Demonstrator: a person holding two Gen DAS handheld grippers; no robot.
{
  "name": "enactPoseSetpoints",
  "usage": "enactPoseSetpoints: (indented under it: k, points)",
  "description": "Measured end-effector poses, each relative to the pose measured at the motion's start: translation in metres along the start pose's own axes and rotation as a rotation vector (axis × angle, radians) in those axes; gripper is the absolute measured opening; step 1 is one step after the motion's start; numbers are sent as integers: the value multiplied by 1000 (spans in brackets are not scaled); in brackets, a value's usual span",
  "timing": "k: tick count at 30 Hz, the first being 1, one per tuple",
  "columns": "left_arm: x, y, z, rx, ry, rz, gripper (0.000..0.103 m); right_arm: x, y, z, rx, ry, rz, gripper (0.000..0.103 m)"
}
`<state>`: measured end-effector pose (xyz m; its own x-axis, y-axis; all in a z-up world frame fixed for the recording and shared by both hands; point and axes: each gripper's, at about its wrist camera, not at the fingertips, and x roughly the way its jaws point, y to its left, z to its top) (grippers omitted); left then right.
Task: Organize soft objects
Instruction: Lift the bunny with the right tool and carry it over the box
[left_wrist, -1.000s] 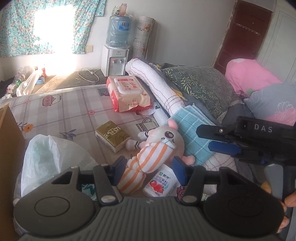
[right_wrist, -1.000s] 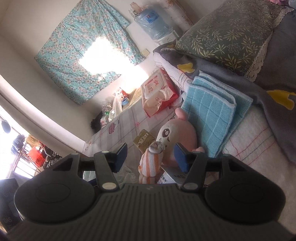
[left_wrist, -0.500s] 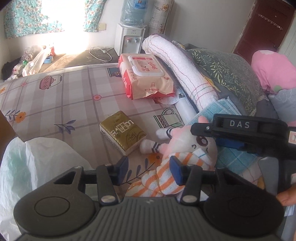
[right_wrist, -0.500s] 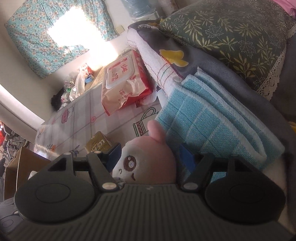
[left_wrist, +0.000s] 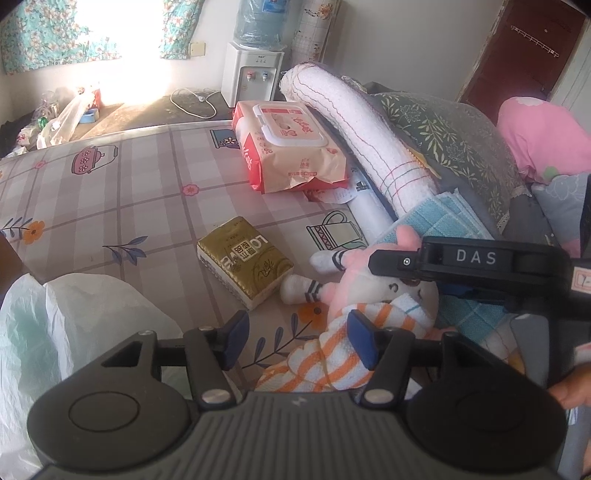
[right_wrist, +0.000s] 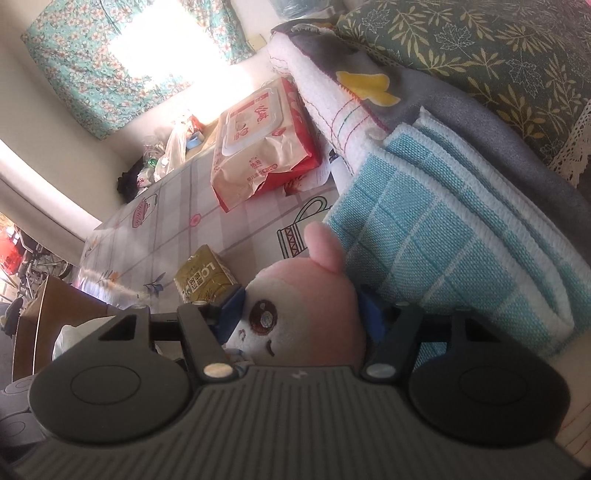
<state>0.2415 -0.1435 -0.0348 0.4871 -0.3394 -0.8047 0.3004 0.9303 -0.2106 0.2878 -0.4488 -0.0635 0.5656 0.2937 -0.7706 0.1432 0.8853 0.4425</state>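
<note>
The bed (left_wrist: 122, 192) with its checked, flower-printed sheet fills the left wrist view; along its edge from twelve to three o'clock lie the rolled white blanket (left_wrist: 354, 136), the leaf-patterned pillow (left_wrist: 450, 144) and, at three o'clock, the folded blue checked towel (right_wrist: 443, 236); at nine o'clock a white plastic bag (left_wrist: 74, 325) bulges; up at twelve sits the pack of wet wipes (left_wrist: 291, 147), and dead centre the gold tissue pack (left_wrist: 243, 262); now the task's thing, the pink plush doll (left_wrist: 391, 295) in its orange-striped outfit, lies on the sheet at four o'clock, touching the towel's near edge; the left gripper (left_wrist: 299, 341) has just been opening, its jaws standing apart, the right-hand pad against the striped cloth and the other clear over bare sheet, so nothing is clamped; the right gripper (right_wrist: 299, 314) has just been closing, and its blue pads sit against both sides of the doll's head, gripping it.
</note>
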Motion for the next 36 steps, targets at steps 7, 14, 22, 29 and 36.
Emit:
enactPoseSetpoints:
  k: [7,14,22,29,36]
  points:
    - [-20,-6,2,9,-36,-66,63,-45,15,8,-80,-169,-6,61]
    - [-49,-26,0,40,-76,-110,62,-90,21,6,-26,-185,109,62]
    - [-117,-11,-22,51,-132,-136,62,-141,37,-22,14,-187,229,62]
    - [-190,36,-56,25,-231,-98,67,-155,120,-51,-135,-144,356,62]
    - [-242,118,-94,-113,-272,53,68,-125,256,-91,-389,4,458,62]
